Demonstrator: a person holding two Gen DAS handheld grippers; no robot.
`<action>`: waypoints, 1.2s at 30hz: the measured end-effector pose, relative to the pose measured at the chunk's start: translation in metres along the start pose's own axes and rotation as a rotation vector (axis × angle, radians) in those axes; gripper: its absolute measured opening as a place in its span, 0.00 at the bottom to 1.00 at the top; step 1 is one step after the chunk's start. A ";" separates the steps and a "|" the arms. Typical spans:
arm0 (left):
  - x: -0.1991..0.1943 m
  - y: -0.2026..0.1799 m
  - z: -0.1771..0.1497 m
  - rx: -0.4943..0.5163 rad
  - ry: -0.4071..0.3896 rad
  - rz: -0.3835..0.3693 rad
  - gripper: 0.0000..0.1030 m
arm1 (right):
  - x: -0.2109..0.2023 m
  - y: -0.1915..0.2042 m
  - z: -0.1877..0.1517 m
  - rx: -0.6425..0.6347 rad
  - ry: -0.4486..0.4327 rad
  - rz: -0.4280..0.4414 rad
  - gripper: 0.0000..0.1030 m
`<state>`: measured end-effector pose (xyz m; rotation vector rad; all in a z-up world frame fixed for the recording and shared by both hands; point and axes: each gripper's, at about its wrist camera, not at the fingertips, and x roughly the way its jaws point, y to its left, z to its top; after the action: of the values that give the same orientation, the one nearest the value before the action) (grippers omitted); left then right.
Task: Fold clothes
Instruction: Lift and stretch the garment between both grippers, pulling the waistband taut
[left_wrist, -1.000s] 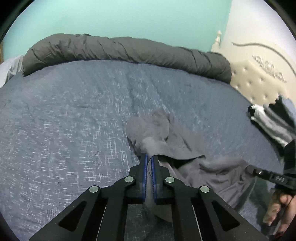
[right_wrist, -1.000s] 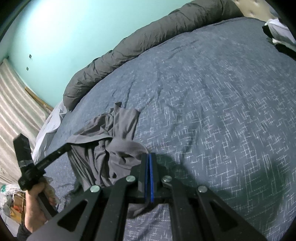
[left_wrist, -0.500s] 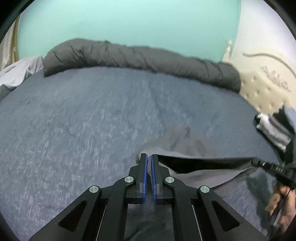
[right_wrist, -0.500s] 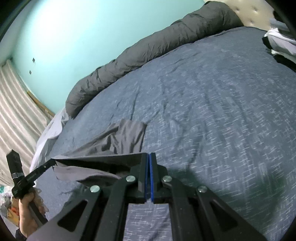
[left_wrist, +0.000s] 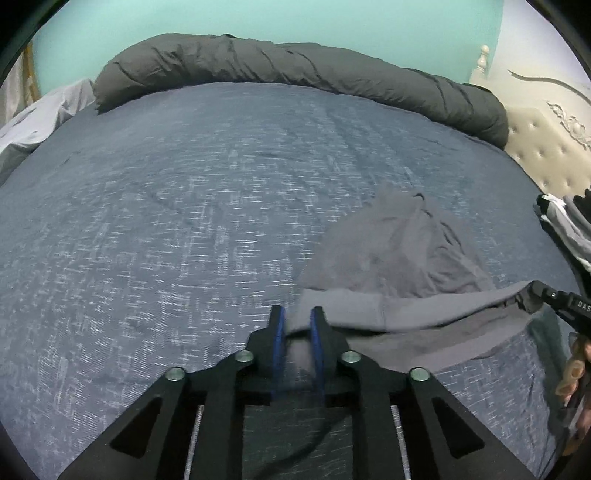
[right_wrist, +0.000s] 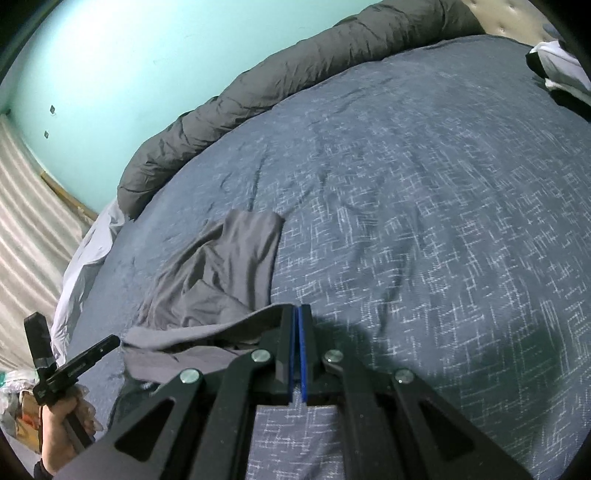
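Two grippers are working: the left gripper (left_wrist: 297, 325) and the right gripper (right_wrist: 297, 325). One grey garment (left_wrist: 399, 251) is lying at two o'clock, one rolled duvet (left_wrist: 295, 66) is stretching across twelve o'clock, and one folded pile (left_wrist: 565, 229) is sitting at three o'clock.

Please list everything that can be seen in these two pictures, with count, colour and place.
garment: one, grey, spread on the bed, near edge lifted
bedspread: one, blue with white flecks, covers the bed
rolled duvet: one, dark grey, along the far edge
headboard: one, cream, tufted, right side
folded clothes: small pile, black, white and grey, near the headboard
wall: turquoise, behind the bed
left gripper: one, black, jaws apart
right gripper: one, black, jaws shut on the garment edge
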<state>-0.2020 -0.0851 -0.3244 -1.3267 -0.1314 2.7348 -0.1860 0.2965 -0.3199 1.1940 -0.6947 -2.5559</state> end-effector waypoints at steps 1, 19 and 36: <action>-0.001 0.001 0.000 0.000 0.000 -0.003 0.22 | 0.000 0.001 0.000 -0.002 0.002 0.000 0.01; 0.029 -0.004 -0.008 0.060 0.094 0.021 0.22 | 0.004 0.001 -0.001 0.004 0.018 0.011 0.01; -0.051 -0.009 0.025 0.036 -0.088 -0.020 0.02 | -0.050 0.019 0.022 -0.042 -0.071 0.039 0.01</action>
<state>-0.1900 -0.0836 -0.2683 -1.1903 -0.1004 2.7661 -0.1706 0.3071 -0.2651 1.0701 -0.6696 -2.5783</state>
